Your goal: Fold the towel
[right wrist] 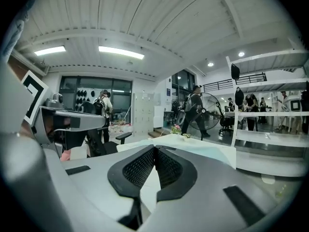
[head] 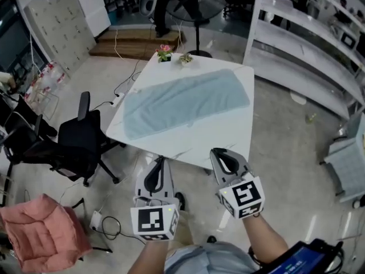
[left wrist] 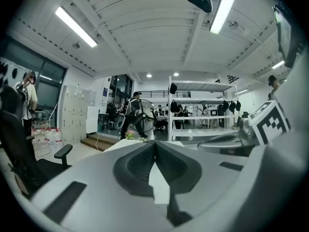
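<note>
We hold the left gripper (head: pixel 161 162) and the right gripper (head: pixel 219 153), fingers closed and empty, before the bench (head: pixel 228 136) where the towel (head: pixel 185 101) lies flat.

Pale blue-green towel (head: pixel 185 101) spread flat, unfolded, lying diagonally across white table (head: pixel 228 136), lightly wrinkled.

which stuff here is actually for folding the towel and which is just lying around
For the job:
- towel, spread flat on the table
- left gripper and right gripper, both shut and empty, short of the towel

Just lying about:
- potted plants at the table's far corner
- black chair
- pink cushion
- fan
</note>
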Available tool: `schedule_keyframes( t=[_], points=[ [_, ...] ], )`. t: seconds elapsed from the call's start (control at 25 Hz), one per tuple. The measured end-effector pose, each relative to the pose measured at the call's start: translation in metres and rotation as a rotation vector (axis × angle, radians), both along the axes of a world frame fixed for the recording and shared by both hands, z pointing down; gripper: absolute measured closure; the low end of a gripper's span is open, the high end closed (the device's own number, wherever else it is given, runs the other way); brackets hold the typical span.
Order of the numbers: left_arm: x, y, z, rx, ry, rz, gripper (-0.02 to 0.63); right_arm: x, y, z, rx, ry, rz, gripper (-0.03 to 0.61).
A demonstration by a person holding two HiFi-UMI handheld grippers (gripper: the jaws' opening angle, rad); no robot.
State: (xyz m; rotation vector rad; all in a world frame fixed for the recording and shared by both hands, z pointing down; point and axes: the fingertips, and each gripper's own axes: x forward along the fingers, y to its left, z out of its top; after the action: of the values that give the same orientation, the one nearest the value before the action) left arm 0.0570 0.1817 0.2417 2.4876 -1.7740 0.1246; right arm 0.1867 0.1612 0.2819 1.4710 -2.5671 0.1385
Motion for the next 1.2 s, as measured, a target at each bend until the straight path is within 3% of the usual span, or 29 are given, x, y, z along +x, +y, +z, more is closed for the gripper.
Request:
schedule_keyframes(
  t=[0.52,0.92,1.2],
  points=[
    [-0.046,-0.18,0.014,-0.031,0.003,0.112,0.606,-0.023,-0.174,0.004,-0.014,0.034,0.131,0.56],
    [-0.058,-0.227,-0.031,0.053,-0.02,0.144,0.606,-0.019,-0.224,-0.055,0.103,0.046,0.214,0.56],
    [-0.044,-0.268,-0.036,0.086,-0.022,0.147,0.606,0.009,-0.265,-0.054,0.116,0.051,0.237,0.56]
  ],
)
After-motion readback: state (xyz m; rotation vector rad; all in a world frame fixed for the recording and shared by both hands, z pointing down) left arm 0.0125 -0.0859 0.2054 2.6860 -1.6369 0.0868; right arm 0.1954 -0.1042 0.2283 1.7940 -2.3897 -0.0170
